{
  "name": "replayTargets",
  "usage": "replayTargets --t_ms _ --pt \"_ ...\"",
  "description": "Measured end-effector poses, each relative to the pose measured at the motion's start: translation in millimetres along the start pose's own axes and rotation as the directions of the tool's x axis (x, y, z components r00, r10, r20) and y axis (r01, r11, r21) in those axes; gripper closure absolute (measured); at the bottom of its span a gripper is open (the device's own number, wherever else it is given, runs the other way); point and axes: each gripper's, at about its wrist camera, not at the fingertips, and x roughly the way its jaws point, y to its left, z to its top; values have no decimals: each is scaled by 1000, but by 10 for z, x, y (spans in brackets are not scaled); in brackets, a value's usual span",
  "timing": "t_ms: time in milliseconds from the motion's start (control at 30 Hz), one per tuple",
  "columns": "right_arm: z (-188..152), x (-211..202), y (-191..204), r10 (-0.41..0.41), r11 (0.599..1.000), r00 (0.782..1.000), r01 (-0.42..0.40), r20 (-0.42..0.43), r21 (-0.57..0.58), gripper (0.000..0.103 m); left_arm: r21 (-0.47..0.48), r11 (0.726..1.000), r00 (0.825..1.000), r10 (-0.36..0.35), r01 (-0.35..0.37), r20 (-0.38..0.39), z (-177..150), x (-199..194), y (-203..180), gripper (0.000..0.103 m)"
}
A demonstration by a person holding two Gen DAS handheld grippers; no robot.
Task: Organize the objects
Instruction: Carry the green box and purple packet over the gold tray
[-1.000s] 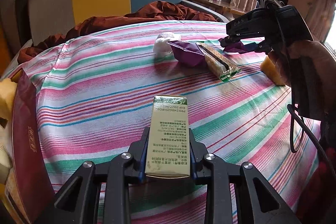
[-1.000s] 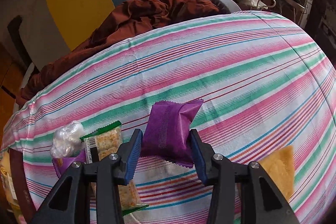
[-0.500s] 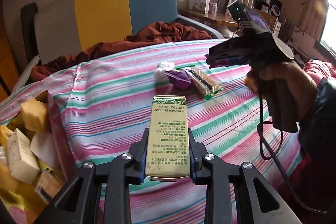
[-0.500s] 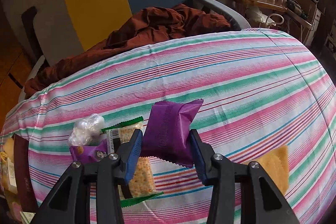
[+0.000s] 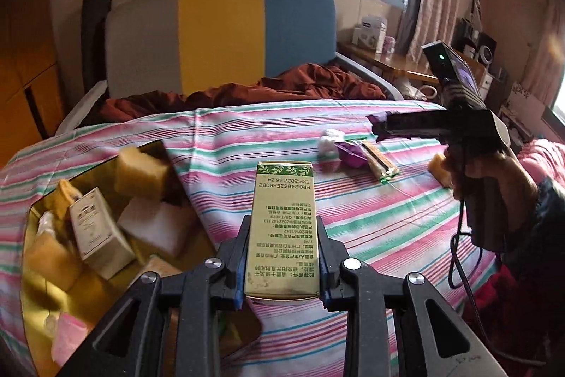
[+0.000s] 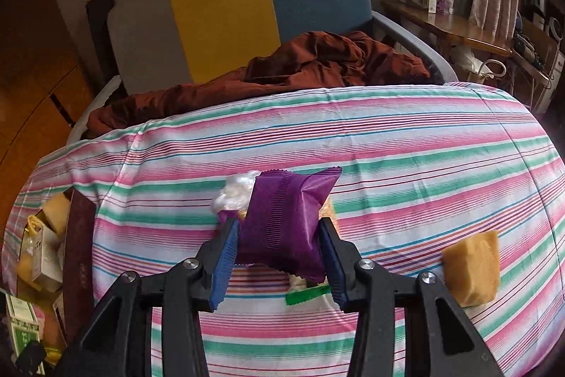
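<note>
**Both grippers loaded, box to the left**

The gold-lined box [image 5: 33,211] sits at the bed's left edge, nearest the left gripper [image 5: 282,265], which clamps one green carton [image 5: 284,228], long axis pointing away. The right gripper [image 6: 279,262] pinches one purple packet [image 6: 286,225] above the striped sheet [image 6: 406,165]; one tan sponge [image 6: 471,267] lies rightmost.

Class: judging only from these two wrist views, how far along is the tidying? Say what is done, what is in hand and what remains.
Done: several boxes and packets already lie in the gold-lined box. In hand: the left gripper clamps a green carton, and the right gripper clamps a purple packet. Left on the striped sheet: a white wad, a second purple packet, a cracker pack and a tan packet.
</note>
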Motion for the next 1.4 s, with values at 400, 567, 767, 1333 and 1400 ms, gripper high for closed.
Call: replayTargets --t_ms 400,567,767,1333,1400 --pt "-344 -226 738 96 989 995 -96 -7 -111 58 -222 967 990 138 -126 41 -234 -487 1066 73" --pt "-481 -362 980 149 978 989 -149 -12 -146 58 -344 924 982 186 -168 21 -467 -620 1613 73" --pt "-689 -518 1434 238 944 970 -240 -38 -224 58 -444 881 984 180 -163 -4 -749 -682 1940 73" --pt "-1425 -269 3025 362 786 887 -456 -287 -418 58 -517 837 981 188 -182 -41 -852 -638 2349 73" --pt "-1496 -215 3167 360 772 880 -468 -310 -431 58 -505 841 979 199 -196 -49 -867 -622 2350 73"
